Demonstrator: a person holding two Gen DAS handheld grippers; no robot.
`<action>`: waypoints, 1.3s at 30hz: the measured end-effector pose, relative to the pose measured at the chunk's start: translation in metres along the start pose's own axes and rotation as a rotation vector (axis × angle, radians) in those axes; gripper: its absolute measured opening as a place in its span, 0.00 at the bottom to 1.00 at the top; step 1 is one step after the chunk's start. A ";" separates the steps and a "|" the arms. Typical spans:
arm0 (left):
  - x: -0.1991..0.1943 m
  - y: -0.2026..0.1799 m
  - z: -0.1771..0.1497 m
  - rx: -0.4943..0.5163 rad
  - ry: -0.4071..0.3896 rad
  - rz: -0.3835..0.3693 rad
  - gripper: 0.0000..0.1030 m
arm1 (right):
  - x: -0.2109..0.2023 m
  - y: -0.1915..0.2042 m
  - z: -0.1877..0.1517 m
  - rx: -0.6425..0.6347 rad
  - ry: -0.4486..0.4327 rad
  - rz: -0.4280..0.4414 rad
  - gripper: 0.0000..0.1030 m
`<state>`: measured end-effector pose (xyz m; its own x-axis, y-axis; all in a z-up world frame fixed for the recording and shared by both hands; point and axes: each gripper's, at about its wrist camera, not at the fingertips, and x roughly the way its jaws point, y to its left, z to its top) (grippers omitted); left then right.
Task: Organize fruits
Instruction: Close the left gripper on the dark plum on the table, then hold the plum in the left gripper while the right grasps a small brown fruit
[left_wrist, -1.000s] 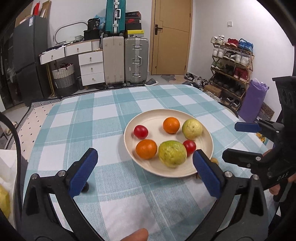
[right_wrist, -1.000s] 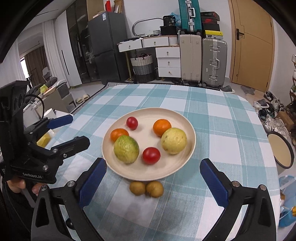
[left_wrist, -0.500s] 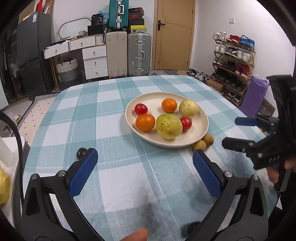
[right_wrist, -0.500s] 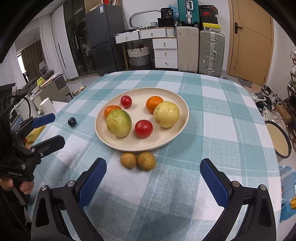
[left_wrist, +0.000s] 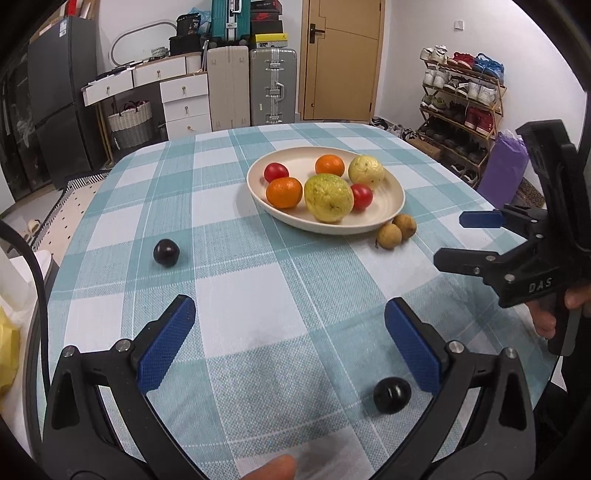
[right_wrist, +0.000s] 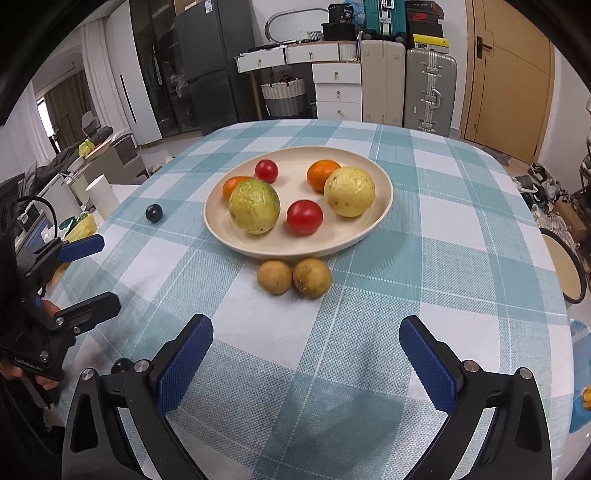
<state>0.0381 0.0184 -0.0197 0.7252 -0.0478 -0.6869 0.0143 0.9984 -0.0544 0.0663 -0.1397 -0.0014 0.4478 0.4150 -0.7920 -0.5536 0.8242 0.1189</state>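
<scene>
A cream plate (left_wrist: 391, 206) (right_wrist: 380, 206) on the checked tablecloth holds two guavas (left_wrist: 328, 197) (right_wrist: 349, 191), two oranges (left_wrist: 283, 192) and two tomatoes (right_wrist: 304, 217). Two brown kiwis (left_wrist: 397, 230) (right_wrist: 293, 277) lie on the cloth against the plate's near rim. One dark plum (left_wrist: 166, 252) (right_wrist: 153, 213) lies left of the plate, another (left_wrist: 391, 395) by my left gripper's right finger. My left gripper (left_wrist: 290, 345) is open and empty, well short of the plate. My right gripper (right_wrist: 304, 360) is open and empty, just short of the kiwis.
The round table (left_wrist: 110, 206) drops off at its edges. Suitcases (left_wrist: 273, 86), white drawers (left_wrist: 184, 99) and a door stand behind it. A shoe rack (left_wrist: 461, 103) stands at the right. A round stool (right_wrist: 563, 266) sits right of the table.
Both grippers have pulled back from the plate and lowered toward the table. The two plums and the kiwis have come into view. Both stay open.
</scene>
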 end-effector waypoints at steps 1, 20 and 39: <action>0.000 0.000 -0.001 0.000 0.004 -0.004 0.99 | 0.000 0.000 0.000 0.004 0.001 -0.001 1.00; -0.002 -0.030 -0.032 0.112 0.109 -0.160 0.67 | -0.004 0.003 -0.014 0.023 0.029 0.058 1.00; -0.002 -0.052 -0.050 0.235 0.155 -0.253 0.25 | -0.004 0.002 -0.013 0.031 0.030 0.062 1.00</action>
<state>0.0014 -0.0345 -0.0521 0.5659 -0.2796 -0.7756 0.3501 0.9332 -0.0809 0.0543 -0.1449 -0.0063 0.3915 0.4545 -0.8001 -0.5576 0.8089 0.1866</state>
